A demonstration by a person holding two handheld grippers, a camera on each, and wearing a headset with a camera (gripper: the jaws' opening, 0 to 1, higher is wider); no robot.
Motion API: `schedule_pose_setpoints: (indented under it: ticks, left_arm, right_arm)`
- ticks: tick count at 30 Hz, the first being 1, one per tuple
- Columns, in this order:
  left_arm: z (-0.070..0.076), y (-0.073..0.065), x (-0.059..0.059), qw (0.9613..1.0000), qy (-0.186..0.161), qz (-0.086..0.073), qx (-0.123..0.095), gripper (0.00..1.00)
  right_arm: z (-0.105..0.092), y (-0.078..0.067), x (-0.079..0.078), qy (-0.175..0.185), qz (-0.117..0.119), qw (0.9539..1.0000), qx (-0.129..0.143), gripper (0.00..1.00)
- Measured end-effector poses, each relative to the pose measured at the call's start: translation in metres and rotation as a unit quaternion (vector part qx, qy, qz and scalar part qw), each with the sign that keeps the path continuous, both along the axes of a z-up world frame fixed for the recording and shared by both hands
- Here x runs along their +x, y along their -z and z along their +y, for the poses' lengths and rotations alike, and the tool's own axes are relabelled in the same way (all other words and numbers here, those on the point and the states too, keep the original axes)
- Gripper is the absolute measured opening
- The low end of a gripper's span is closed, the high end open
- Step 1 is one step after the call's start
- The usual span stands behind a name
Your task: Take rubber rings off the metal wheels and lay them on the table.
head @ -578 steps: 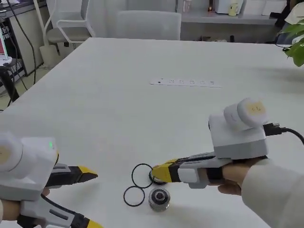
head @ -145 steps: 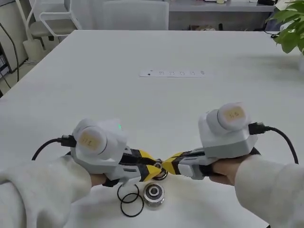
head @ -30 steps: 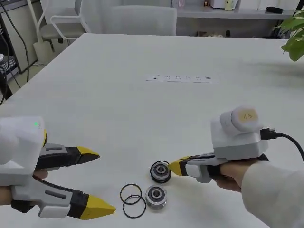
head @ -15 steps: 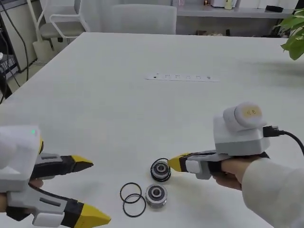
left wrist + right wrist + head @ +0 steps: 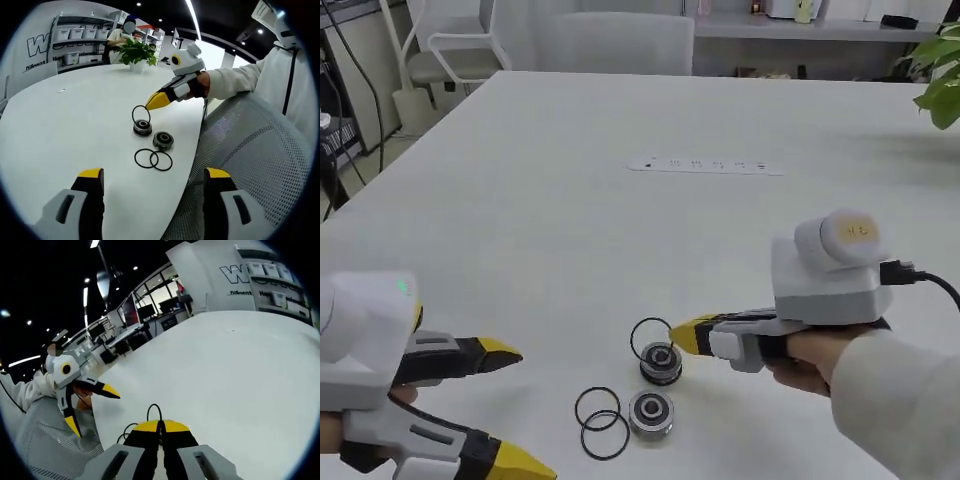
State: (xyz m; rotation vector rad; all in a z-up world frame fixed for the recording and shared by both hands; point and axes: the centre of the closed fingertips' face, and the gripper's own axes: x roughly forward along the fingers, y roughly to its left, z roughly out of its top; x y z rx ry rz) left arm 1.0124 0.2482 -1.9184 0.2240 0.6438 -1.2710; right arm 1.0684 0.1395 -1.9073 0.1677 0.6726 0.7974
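Jaws of the right gripper (image 5: 682, 336) are pinched shut on a ring (image 5: 649, 320), which is held upright as a loop over a wheel (image 5: 660, 364). The loop's lower edge meets the wheel's top, and whether it is still caught there cannot be told. In the right gripper view the yellow tips are pressed together with the loop rising between them. A second wheel (image 5: 650, 411) is seen bare on the table (image 5: 620, 230), just nearer the person. Two loose rings (image 5: 599, 424) lie flat and overlapping just left of it. The left gripper (image 5: 515, 408) is held well apart at the lower left, its jaws spread wide with nothing between them.
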Motion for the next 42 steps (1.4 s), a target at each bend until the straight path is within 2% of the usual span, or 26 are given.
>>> schedule_pose_setpoints:
  ticks: [9, 16, 19, 26, 32, 42]
  left_arm:
    - [-0.001, 0.002, -0.001, 1.0000, 0.001, 0.002, 0.004, 0.79]
    - [0.000, 0.004, -0.002, 1.0000, 0.002, 0.005, 0.008, 0.78]
    - [0.000, 0.005, -0.001, 1.0000, -0.001, 0.006, 0.008, 0.77]
    - [-0.001, 0.004, -0.001, 1.0000, -0.001, 0.007, 0.005, 0.77]
    - [-0.001, 0.004, -0.002, 0.9999, -0.002, 0.009, 0.006, 0.77]
    - [-0.001, 0.007, -0.002, 0.9998, -0.002, 0.015, 0.010, 0.76]
  right_arm:
    - [0.023, -0.010, -0.012, -0.030, -0.002, 0.9994, 0.018, 0.00]
    - [0.043, -0.009, -0.027, -0.070, 0.002, 0.9973, 0.020, 0.00]
    - [0.053, -0.006, -0.036, -0.094, 0.000, 0.9954, 0.015, 0.00]
    - [0.065, -0.001, -0.047, -0.121, -0.016, 0.9926, 0.007, 0.00]
    - [0.074, 0.013, -0.058, -0.152, -0.022, 0.9879, -0.018, 0.00]
    - [0.073, 0.027, -0.058, -0.161, -0.033, 0.9851, -0.049, 0.00]
